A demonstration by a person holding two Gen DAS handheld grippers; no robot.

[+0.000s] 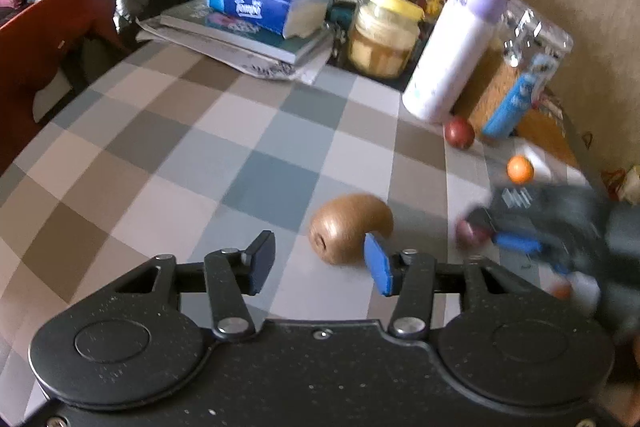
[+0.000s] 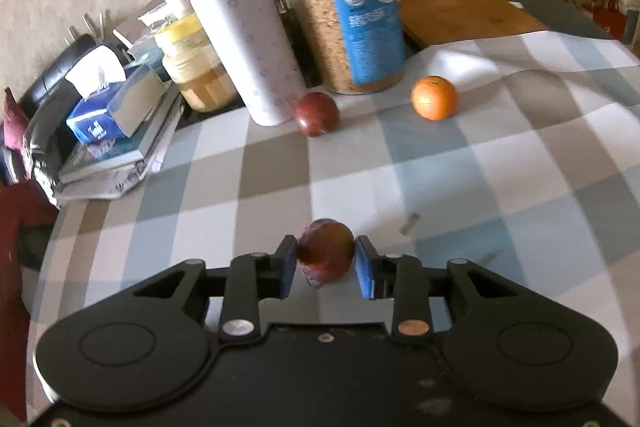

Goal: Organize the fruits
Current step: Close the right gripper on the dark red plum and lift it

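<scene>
The left gripper [image 1: 318, 261] tilts downward over the tabletop with its jaws parted and nothing pressed between the pads; the blue pad of one finger [image 1: 376, 265] sits just in front of a brown fruit without gripping it. The right gripper [image 2: 325, 261] also tilts downward, jaws drawn in so both pads press the sides of a dark red plum [image 2: 326, 251]. From the left wrist view the right gripper appears blurred, off to the right

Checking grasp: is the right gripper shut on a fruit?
Yes: right gripper is shut, both pads pressing the dark red plum.
</scene>
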